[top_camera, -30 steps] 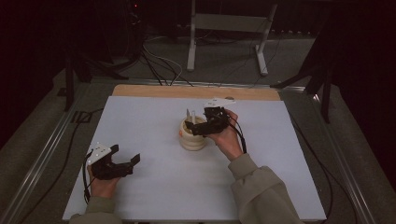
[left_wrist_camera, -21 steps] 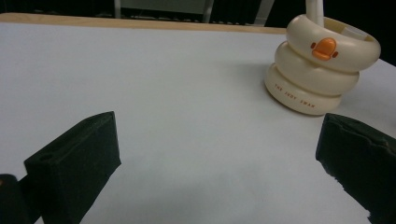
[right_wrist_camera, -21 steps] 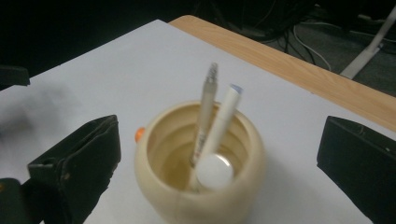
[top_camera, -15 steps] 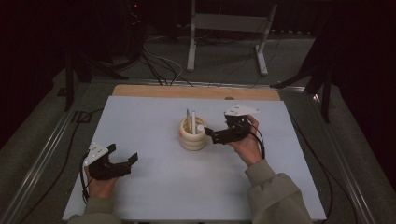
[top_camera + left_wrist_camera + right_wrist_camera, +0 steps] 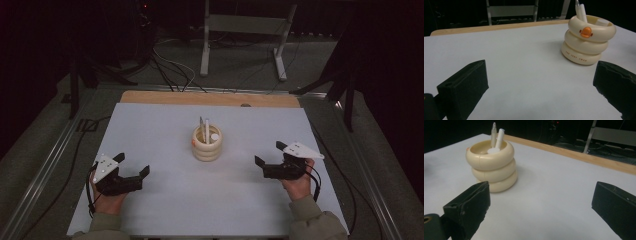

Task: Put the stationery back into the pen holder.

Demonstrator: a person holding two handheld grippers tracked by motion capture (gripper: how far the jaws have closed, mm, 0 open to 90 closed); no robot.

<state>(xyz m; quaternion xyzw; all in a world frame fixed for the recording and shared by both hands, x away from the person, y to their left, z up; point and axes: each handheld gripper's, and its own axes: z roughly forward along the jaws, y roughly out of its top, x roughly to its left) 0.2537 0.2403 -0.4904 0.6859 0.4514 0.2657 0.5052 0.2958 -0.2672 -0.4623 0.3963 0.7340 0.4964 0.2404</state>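
Observation:
A cream pen holder [image 5: 207,144] shaped like three stacked rings stands at the middle of the white table [image 5: 165,125]. An orange duck bill marks its top ring [image 5: 586,32]. Two white pens [image 5: 496,137] stand in it, and a round white cap [image 5: 493,150] lies inside. My left gripper [image 5: 133,168] rests open near the front left, jaws wide apart and holding nothing [image 5: 541,82]. My right gripper [image 5: 270,154] is open at the front right, well clear of the holder [image 5: 491,167], with nothing between its jaws [image 5: 541,202].
A wooden strip [image 5: 210,99] edges the table's far side. Beyond it stand a metal frame [image 5: 245,30], cables [image 5: 170,67] on the floor and dark stands. Metal rails [image 5: 35,175] run along the table's left side.
My right gripper has pulled away from the holder's rim, moving right and toward the front edge. The left gripper has barely shifted.

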